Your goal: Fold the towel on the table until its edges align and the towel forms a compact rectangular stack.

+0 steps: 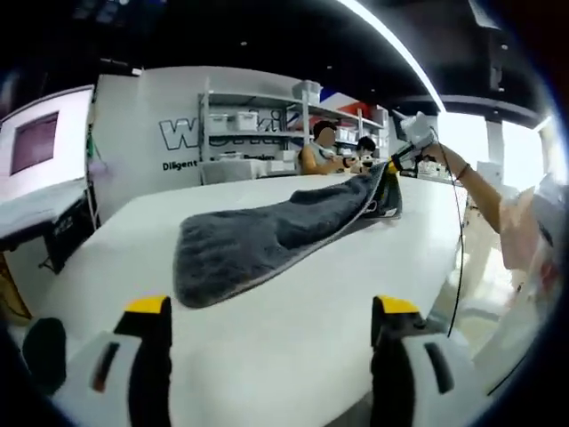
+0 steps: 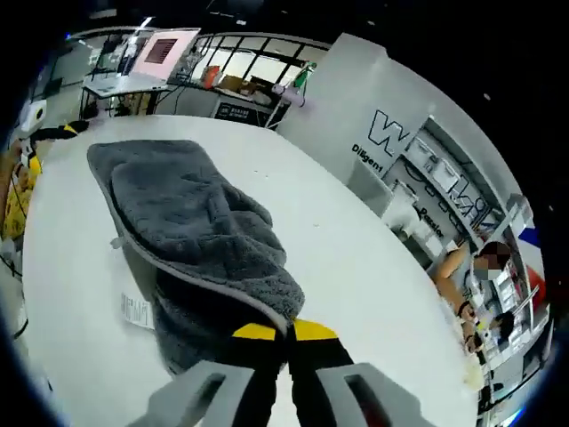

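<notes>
White bench carries grey towel, half lifted toward far end. Towel plush, limp, light; sags and drapes, best pinched at piped corner hem. Right claw clamped tight on towel edge. Left claw wide, holding nothing, short of near hem.

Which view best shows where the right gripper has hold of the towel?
The right gripper view: the right gripper has its yellow-tipped fingers shut on the grey towel's lifted edge, close up. The left gripper view shows that grasp small and far off, at the towel's raised far end.
</notes>
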### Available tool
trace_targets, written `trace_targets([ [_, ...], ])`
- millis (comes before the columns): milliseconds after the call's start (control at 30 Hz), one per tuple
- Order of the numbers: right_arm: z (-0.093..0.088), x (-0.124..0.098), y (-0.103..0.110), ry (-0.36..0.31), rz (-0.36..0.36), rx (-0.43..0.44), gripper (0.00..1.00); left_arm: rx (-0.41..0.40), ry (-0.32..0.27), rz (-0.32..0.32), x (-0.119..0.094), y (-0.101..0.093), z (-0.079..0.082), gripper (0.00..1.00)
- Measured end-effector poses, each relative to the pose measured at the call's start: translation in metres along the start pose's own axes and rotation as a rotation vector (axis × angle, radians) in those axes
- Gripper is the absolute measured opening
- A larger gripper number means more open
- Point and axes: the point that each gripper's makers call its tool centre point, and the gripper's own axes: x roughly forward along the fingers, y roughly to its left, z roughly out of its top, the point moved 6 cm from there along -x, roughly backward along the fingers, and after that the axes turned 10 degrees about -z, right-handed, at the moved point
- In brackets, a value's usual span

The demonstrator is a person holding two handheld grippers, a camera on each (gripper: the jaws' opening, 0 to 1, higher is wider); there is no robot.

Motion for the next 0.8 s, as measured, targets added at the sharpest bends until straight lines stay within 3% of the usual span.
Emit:
trace_targets([
  [167, 0.033, -0.002, -0.004, -0.069, -0.046, -0.109, 0.03, -0.003, 0.003, 0.012, -0.004, 0.002, -0.001, 0.98],
  [367, 0.089, -0.010, 0.003, -0.240, -0.052, -0.179, 0.03, -0.002, 0.012, 0.020, -0.009, 0.003, -0.004, 0.97],
  [800, 0.217, -0.034, 0.062, -0.583, -0.011, -0.322, 0.03, 0.001, 0.008, 0.034, -0.014, 0.002, -0.003, 0.96],
])
